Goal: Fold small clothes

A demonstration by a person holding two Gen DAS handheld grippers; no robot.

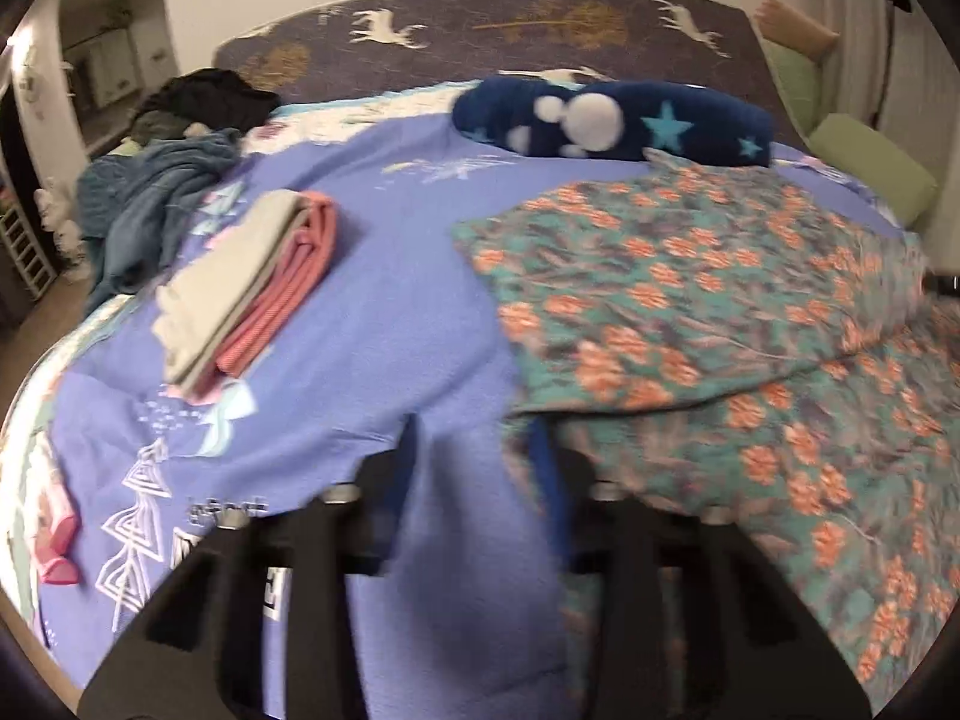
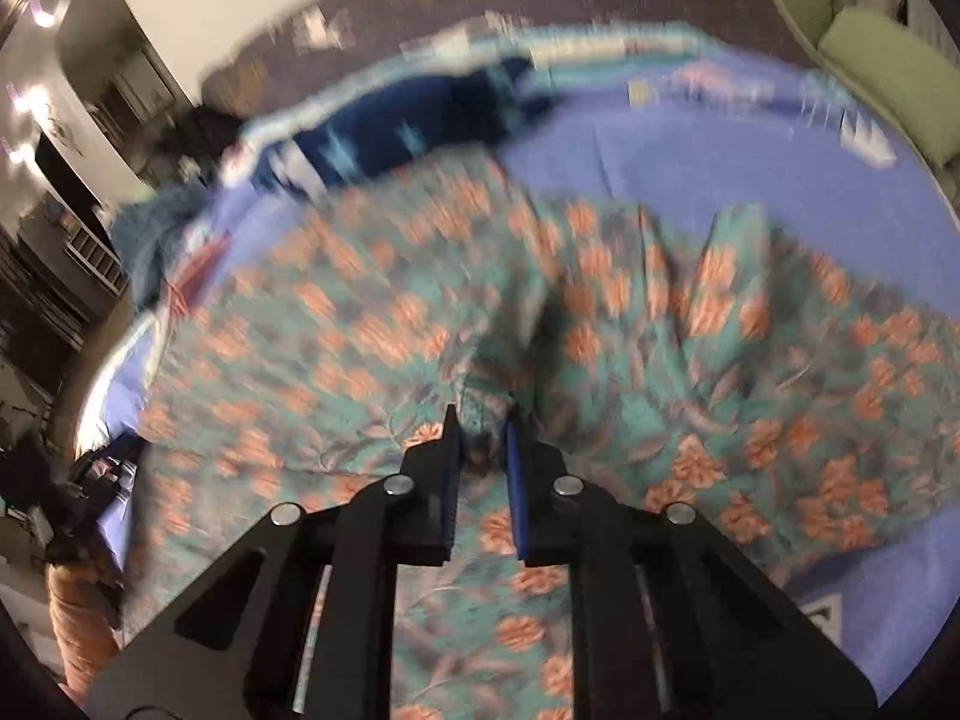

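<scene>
A teal garment with orange flowers [image 1: 690,276] lies spread over the right half of the purple bedsheet [image 1: 408,276], one layer folded over another. My left gripper [image 1: 477,456] hovers at its left edge. Its jaws stand apart with bare sheet showing between them, and the right finger [image 1: 549,468] sits against the garment's edge. In the right wrist view, my right gripper [image 2: 482,429] is shut on a raised ridge of the floral garment [image 2: 360,324], pinched between the blue pads [image 2: 515,480]. Both views are blurred.
A folded stack of beige and pink clothes [image 1: 252,288] rests left of centre. Beyond it are a navy fleece with stars [image 1: 612,120], a crumpled teal cloth [image 1: 156,204] and a dark pile [image 1: 210,99]. Green cushions [image 1: 870,174] line the right side of the bed.
</scene>
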